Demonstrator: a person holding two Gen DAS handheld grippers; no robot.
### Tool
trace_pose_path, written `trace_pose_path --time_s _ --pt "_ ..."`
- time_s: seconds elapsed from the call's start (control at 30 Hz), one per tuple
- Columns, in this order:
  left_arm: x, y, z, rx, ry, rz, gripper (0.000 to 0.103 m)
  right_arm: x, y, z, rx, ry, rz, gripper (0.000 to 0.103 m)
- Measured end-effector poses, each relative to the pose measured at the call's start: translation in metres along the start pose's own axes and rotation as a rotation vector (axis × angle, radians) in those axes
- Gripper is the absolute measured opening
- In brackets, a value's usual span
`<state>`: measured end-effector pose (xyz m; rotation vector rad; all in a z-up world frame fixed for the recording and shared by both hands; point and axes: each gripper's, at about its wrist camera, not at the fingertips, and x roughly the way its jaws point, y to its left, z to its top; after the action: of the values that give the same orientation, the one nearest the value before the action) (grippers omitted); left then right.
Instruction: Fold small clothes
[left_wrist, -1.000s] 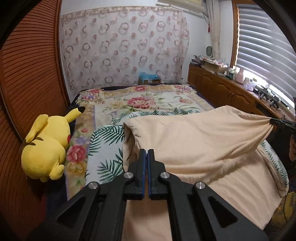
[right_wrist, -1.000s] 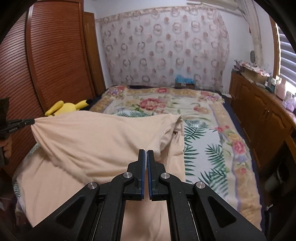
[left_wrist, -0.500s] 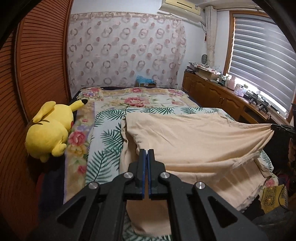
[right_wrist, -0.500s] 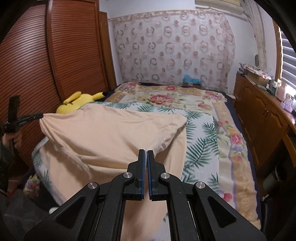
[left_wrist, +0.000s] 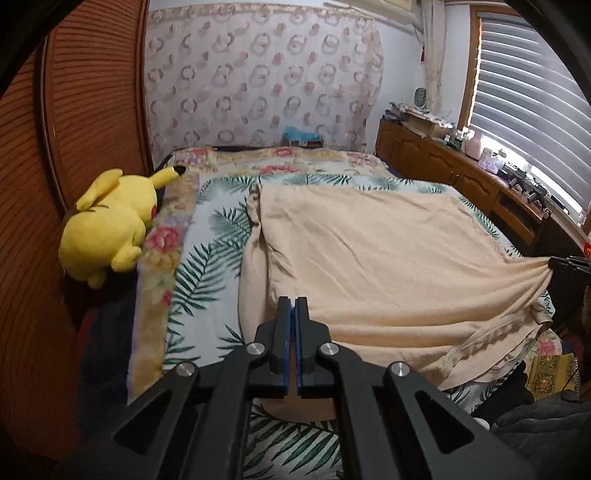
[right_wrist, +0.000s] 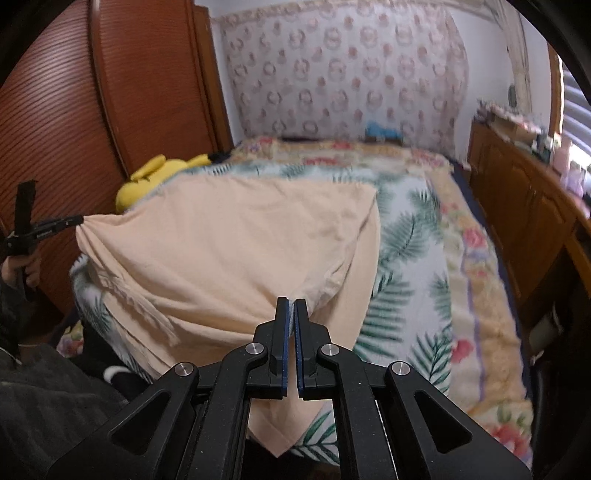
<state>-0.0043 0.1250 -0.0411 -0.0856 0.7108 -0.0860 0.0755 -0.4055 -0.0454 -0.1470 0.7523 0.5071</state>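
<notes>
A peach garment (left_wrist: 388, 258) lies spread over the bed's near half, almost flat, with its near edge hanging over the foot of the bed. My left gripper (left_wrist: 294, 301) is shut on the garment's near left corner; cloth runs under its closed fingers. The right wrist view shows that same gripper (right_wrist: 79, 220) pinching a gathered corner of the garment (right_wrist: 240, 240). My right gripper (right_wrist: 294, 301) is shut on the near right corner, and appears at the right edge of the left wrist view (left_wrist: 550, 264) with cloth bunched at its tip.
The bed carries a palm-leaf and floral blanket (left_wrist: 207, 266). A yellow plush toy (left_wrist: 107, 229) lies at its left edge against slatted wooden doors (left_wrist: 74, 129). A wooden cabinet (left_wrist: 461, 177) with clutter runs along the right under the window. A hand (right_wrist: 22, 266) holds the left gripper.
Both grippers have drawn back toward the foot of the bed and sunk a little. The garment, lifted and billowing before, has come down nearly flat on the blanket.
</notes>
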Motion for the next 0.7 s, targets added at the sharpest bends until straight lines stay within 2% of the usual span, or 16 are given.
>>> trace_pose_path --time_s 0.17,0.43,0.57,0.67,0.7 --pt "0.003 -0.005 -0.006 0.003 0.007 0.025 0.000 -0.003 -0.002 -0.004 -0.004 -0.009 -0.032 0.000" --pt "0.001 -0.005 -0.008 -0.003 0.005 0.044 0.000 -0.011 0.002 0.003 -0.017 -0.044 -0.084 0.009" --pt "-0.003 -0.007 -0.006 0.002 -0.005 0.046 0.000 0.000 0.010 0.009 -0.020 -0.050 -0.073 0.015" --pt "-0.007 -0.007 -0.006 0.009 -0.011 0.058 0.006 0.014 0.019 0.011 -0.035 -0.048 -0.060 0.016" --pt "-0.008 -0.006 -0.006 0.008 -0.014 0.053 0.012 0.021 0.022 0.011 -0.038 -0.043 -0.050 0.017"
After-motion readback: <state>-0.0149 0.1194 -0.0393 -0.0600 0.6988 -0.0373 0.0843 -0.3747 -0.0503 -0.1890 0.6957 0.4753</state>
